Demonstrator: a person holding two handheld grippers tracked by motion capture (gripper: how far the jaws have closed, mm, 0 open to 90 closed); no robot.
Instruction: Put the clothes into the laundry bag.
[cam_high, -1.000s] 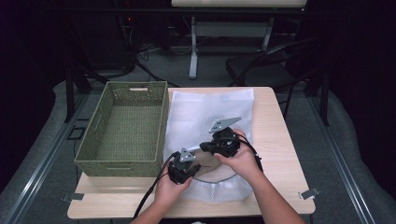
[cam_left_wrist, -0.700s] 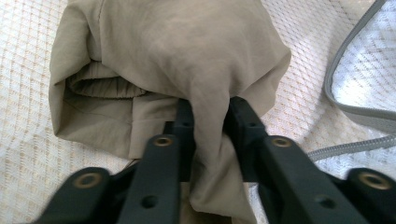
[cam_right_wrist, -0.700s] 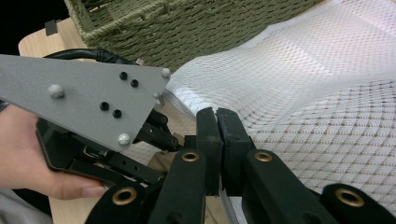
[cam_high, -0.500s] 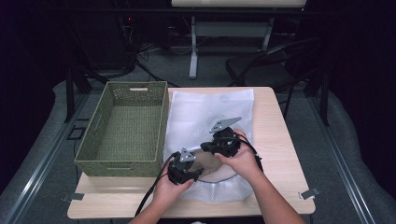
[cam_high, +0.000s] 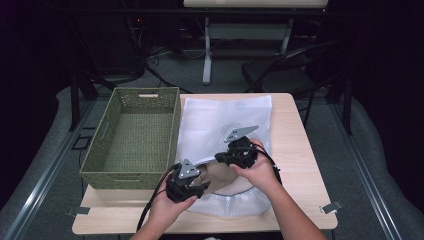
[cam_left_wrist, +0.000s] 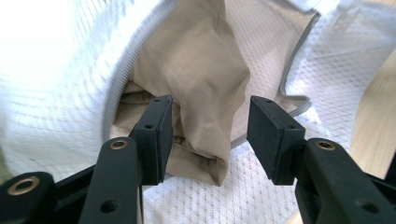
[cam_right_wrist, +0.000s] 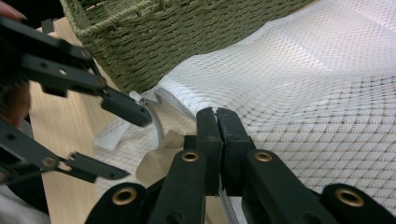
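two grippers worked at the near tabletop (cam_high: 310, 150) in the high view, beside a green basket (cam_high: 131, 135). left gripper (cam_left_wrist: 210, 135) view: jaws had just been opening, apart, beige cloth (cam_left_wrist: 201, 79) between them in the mesh bag (cam_left_wrist: 60, 107). right gripper (cam_right_wrist: 217, 135) view: jaws clamped together on the bag's edge.

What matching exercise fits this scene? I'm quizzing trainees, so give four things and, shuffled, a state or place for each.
1. left gripper
2. right gripper
3. beige cloth
4. green basket

a. sticks out of the white mesh bag's mouth
b. jaws shut on the bag's edge
c. stands left of the bag
d. jaws apart, having just opened, either side of the cloth

Pairs: 1-d, 2-b, 3-a, 4-c
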